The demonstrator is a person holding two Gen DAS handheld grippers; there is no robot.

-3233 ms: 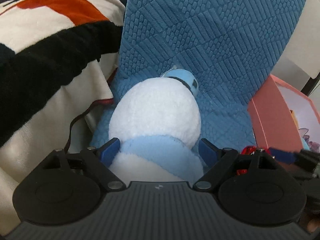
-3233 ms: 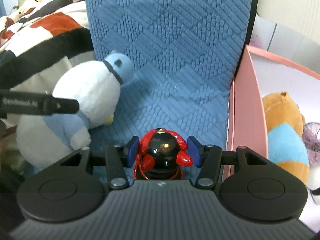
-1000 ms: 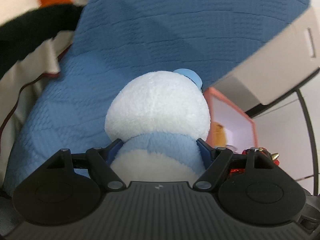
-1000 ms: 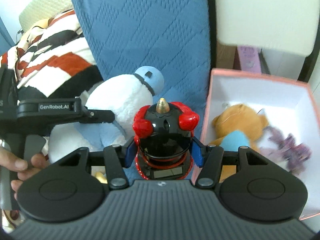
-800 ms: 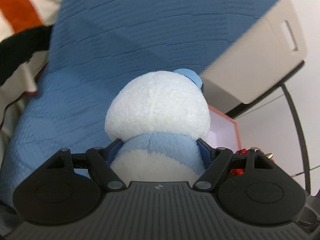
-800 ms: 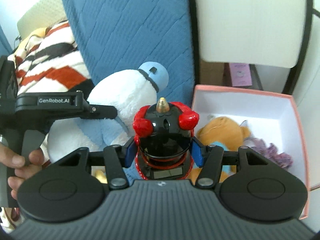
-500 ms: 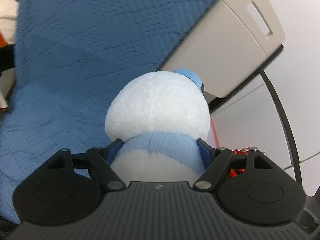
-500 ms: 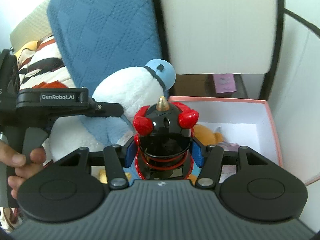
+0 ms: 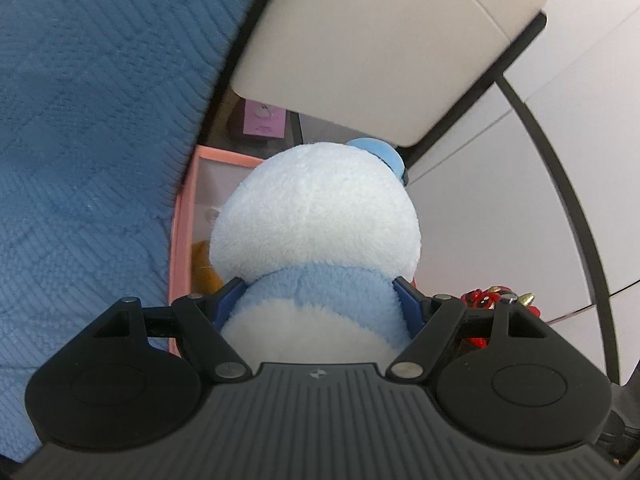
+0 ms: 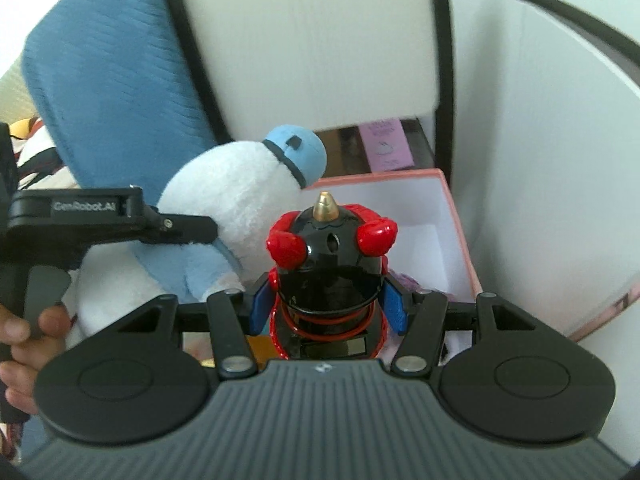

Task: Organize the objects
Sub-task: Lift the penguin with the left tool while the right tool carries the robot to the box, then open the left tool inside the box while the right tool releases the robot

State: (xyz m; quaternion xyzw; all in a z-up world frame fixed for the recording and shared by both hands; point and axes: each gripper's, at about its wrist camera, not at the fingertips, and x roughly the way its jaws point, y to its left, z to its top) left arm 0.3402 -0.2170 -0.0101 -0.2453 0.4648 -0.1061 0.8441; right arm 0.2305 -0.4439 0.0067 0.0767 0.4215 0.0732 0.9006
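Note:
My left gripper (image 9: 318,300) is shut on a white and light-blue plush penguin (image 9: 316,216), held in the air over the near left part of a pink box (image 9: 182,232). The penguin also shows in the right wrist view (image 10: 236,200). My right gripper (image 10: 326,306) is shut on a black and red robot toy (image 10: 330,252), held over the pink box (image 10: 456,216). The toy's red top shows in the left wrist view (image 9: 486,300). An orange plush (image 9: 202,264) lies in the box, mostly hidden.
A blue quilted cover (image 9: 88,128) hangs left of the box. A beige cabinet door (image 9: 372,40) stands behind it, with a purple packet (image 9: 264,118) below. The striped blanket (image 10: 36,160) lies far left. A hand (image 10: 24,336) holds the left gripper.
Both grippers have lifted their toys off the blue cover and carried them right, over the pink box. Both stay shut.

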